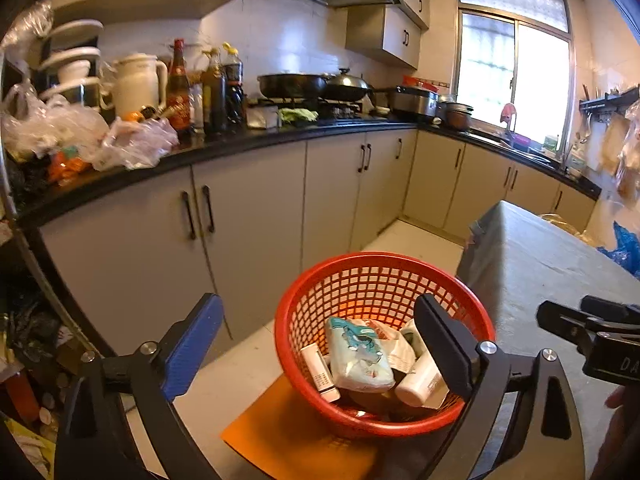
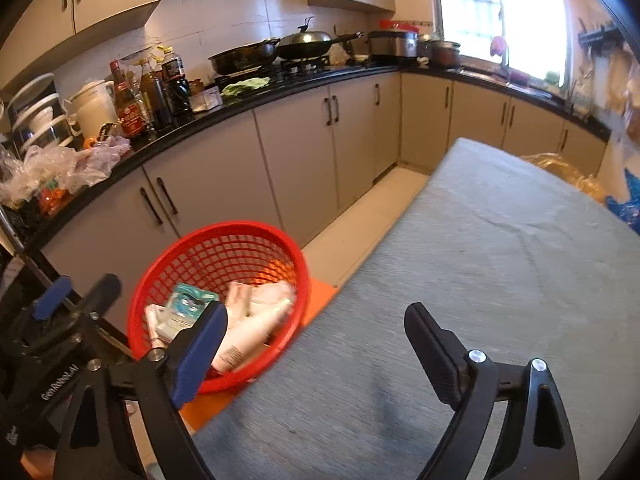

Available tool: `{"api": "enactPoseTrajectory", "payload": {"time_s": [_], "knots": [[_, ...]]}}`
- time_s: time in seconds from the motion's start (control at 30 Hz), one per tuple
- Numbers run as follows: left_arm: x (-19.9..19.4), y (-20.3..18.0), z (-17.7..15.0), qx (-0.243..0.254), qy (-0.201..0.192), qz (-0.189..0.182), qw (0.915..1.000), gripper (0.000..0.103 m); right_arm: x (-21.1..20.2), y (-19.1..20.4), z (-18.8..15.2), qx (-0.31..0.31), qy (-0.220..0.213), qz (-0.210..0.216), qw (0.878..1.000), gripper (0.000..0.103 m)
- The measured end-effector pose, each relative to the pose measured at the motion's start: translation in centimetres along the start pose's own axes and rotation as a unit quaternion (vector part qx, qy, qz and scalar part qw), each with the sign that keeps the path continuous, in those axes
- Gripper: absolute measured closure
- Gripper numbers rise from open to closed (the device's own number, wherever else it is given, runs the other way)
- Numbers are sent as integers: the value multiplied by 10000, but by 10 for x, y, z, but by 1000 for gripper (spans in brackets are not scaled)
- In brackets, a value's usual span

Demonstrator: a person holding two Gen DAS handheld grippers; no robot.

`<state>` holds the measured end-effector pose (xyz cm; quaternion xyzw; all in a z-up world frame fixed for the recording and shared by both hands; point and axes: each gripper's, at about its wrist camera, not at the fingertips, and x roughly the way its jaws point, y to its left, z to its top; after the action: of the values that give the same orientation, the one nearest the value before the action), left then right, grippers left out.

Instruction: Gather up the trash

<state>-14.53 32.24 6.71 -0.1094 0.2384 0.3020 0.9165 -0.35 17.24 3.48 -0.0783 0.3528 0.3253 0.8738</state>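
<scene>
Trash in the basket, both grippers empty

Grey cloth, matte and finely woven, covers the table (image 2: 500, 260). Beside it on the floor, a round red plastic lattice basket (image 1: 316, 280) holds a crumpled packet (image 1: 356, 356) and smooth white tubes (image 1: 420, 384). Left gripper (image 1: 320, 344) and right gripper (image 2: 316, 344) tilt downward, fingers spread wide, grasping nothing.

A pale tiled floor (image 1: 240, 364) carries an orange mat (image 1: 296, 436), and the red basket (image 1: 384, 276) stands on that mat, just beside a table. The table (image 2: 500, 240), covered in grey-green cloth, fills the right wrist view from about 12 to 6 o'clock, its top bare where it shows. At 10 o'clock a black countertop (image 2: 280, 92) holds bottles (image 2: 154, 92), crumpled plastic bags (image 2: 68, 164) and a white jug (image 2: 94, 106).
</scene>
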Motion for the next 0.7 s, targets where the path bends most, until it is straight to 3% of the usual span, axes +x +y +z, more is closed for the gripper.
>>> {"api": "enactPoseTrajectory", "payload": {"time_s": [0.53,0.7], "knots": [[-46,-20,-18,395,-280,912,9947,0,-60,-29,-38,-143,-456,-850,9952,2],[-70,-31,-40,670,-261,765,9945,0,-93,-36,-66,-244,-689,-1109,9911,1]]}}
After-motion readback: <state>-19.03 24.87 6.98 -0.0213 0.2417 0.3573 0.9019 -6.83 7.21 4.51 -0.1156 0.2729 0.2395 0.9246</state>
